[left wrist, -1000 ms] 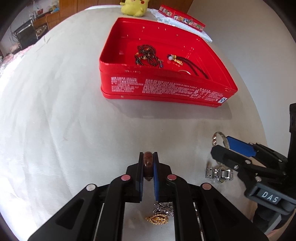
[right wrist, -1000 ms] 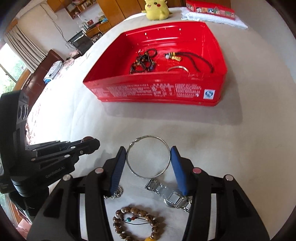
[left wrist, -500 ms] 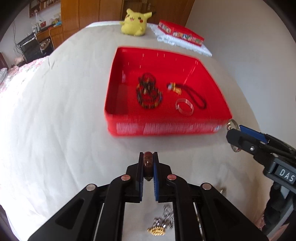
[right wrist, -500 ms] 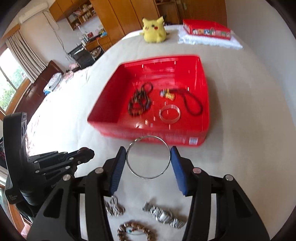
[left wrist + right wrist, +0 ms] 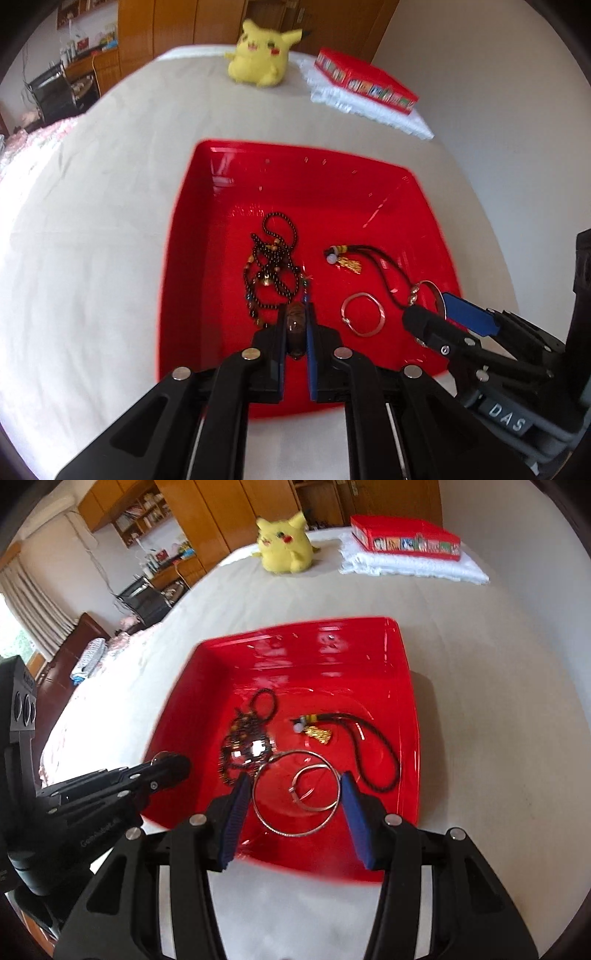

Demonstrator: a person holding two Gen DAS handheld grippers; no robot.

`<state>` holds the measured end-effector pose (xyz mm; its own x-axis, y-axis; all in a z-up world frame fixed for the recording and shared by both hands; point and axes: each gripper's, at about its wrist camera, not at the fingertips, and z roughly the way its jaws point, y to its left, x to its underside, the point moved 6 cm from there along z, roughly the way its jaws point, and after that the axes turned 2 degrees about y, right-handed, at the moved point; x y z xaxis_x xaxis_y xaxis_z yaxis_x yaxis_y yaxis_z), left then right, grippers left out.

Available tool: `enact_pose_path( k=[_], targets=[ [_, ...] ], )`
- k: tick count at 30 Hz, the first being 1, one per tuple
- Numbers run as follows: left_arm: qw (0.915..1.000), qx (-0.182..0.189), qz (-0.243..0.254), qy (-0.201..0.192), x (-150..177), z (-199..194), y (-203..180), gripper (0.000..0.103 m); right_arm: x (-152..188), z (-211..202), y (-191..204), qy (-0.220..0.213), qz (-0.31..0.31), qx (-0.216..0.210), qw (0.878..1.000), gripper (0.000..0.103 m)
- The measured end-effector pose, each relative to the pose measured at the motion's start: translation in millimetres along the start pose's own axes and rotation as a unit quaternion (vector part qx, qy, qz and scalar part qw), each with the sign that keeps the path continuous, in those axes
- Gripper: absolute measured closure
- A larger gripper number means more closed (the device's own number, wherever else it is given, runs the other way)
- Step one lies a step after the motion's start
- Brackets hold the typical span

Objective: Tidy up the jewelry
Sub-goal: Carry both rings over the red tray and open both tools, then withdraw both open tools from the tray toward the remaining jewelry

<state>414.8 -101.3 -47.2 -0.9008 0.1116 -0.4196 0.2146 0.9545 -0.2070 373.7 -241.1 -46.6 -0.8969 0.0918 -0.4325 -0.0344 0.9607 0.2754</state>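
Both over the red tray (image 5: 424, 206) for drop-in beside the black bead necklace (image 5: 273, 266): left gripper (image 5: 296, 328) clamped on a brown bead, probably a bracelet's, right gripper (image 5: 295, 797) pinching a silver bangle (image 5: 295, 794) across its width.

Glossy red tray (image 5: 184, 258) on a plain off-white cloth (image 5: 92, 221). Inside, at 9 o'clock, dark brown-black beads (image 5: 271, 266) dotted with gold; at 3 o'clock, black cord (image 5: 384, 271) with gold tassel and one white bead; at 6 o'clock, silver bangle (image 5: 363, 314). Black left gripper (image 5: 296, 325), blue pads, pinching a brown bead (image 5: 296, 322). Black right gripper (image 5: 295, 797), blue ribbed pads, around a silver hoop (image 5: 266, 819). At 12 o'clock, yellow plush (image 5: 260, 48), red cheeks. At 1 o'clock, red box (image 5: 406, 535) with a multicoloured picture strip on white towel (image 5: 413, 566).
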Motion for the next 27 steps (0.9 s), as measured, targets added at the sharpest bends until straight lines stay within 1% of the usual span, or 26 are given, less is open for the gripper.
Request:
enact_pose_path(
  k=[5,7,8,9,11,12,14,21,25,27],
  targets=[
    [0.9998,0.000,0.001,0.022,-7,30,0,0.095,-4,28,-8,0.021,-0.002,0.021,1.000,0.055],
    [0.9997,0.003,0.000,0.026,-9,38,0,0.094,-7,30,-8,0.015,-0.014,0.038,0.999,0.054],
    [0.9996,0.005,0.000,0.027,-9,40,0,0.086,-8,31,-9,0.012,-0.013,0.040,0.999,0.053],
    [0.9996,0.007,0.000,0.029,-10,41,0,0.072,-8,30,-11,0.007,-0.012,0.042,0.999,0.051],
    [0.9997,0.009,0.001,0.022,-8,37,1,0.067,-9,28,-14,0.002,-0.010,0.047,0.999,0.051],
    [0.9997,0.015,0.002,0.019,-8,34,1,0.066,-9,27,-14,0.000,-0.008,0.043,0.999,0.051],
    [0.9995,0.026,-0.001,0.016,-8,29,1,0.066,-10,22,-14,-0.005,-0.004,0.032,0.999,0.051],
    [0.9995,0.029,0.005,-0.014,1,-7,3,0.065,-7,-6,-9,-0.026,-0.005,0.013,1.000,0.051],
    [0.9994,0.012,0.017,-0.026,14,-30,3,0.064,0,-26,-7,-0.033,-0.002,-0.003,0.999,0.051],
    [0.9994,0.005,0.021,-0.026,27,-39,6,0.063,6,-35,-7,-0.032,-0.002,-0.013,0.999,0.051]
  ],
)
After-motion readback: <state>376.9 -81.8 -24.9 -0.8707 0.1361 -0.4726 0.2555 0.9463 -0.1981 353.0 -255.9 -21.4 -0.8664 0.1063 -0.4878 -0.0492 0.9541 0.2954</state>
